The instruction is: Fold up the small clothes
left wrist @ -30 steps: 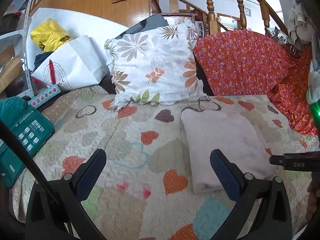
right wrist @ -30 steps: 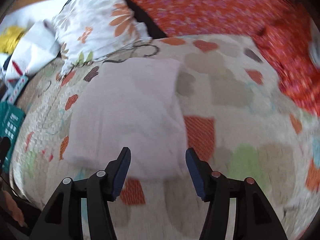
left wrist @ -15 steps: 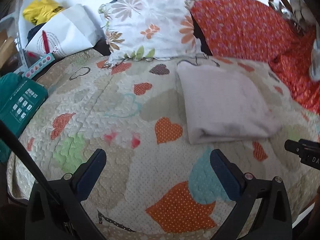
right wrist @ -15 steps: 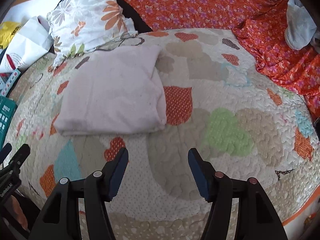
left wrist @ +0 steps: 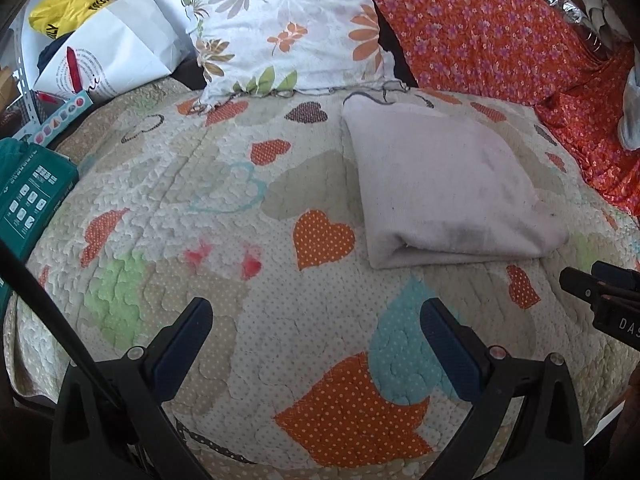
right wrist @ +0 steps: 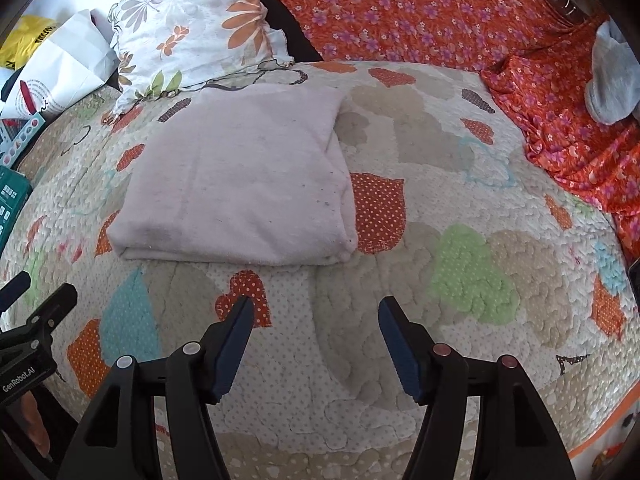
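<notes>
Both grippers are spread and hold nothing: left gripper and right gripper hang over the quilt, near edge of the cloth just ahead of them. Cloth lies folded flat on the bed, below the pillow, layered edge facing the grippers. Looks done or one fold short; if folding again, pinch all layers at the two near corners, lift together, lay over evenly so the stack doesn't skew.
</notes>
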A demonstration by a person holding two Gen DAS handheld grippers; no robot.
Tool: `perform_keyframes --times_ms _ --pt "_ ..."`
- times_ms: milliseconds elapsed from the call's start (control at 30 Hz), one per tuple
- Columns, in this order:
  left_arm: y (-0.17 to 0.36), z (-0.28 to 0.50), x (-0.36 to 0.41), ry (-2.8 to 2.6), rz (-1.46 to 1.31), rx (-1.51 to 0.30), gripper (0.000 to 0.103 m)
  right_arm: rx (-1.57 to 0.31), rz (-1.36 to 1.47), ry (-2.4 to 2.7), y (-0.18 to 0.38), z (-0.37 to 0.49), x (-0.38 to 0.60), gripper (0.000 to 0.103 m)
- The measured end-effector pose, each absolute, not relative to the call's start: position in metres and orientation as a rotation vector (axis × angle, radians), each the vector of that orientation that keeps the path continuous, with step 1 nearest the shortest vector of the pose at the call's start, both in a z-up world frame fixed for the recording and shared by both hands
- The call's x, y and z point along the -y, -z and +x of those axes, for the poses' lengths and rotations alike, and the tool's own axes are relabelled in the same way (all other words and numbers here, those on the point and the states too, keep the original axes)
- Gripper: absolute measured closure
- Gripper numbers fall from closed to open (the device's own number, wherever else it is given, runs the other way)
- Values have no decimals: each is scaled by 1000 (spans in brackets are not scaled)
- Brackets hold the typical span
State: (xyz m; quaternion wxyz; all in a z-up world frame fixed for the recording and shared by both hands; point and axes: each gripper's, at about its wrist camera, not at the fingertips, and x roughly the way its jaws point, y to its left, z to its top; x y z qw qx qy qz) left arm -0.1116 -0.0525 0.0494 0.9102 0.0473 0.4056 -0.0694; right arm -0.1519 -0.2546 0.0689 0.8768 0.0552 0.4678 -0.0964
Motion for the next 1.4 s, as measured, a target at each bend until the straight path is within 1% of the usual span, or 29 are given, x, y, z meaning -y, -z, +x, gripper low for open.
perform_keyframes --times_ms 1167,1400 --pt "-37 -98 48 168 38 -921 0 -947 95 193 -68 -144 247 31" --pt "-37 -98 50 159 59 -911 0 -937 82 194 -70 -143 245 30"
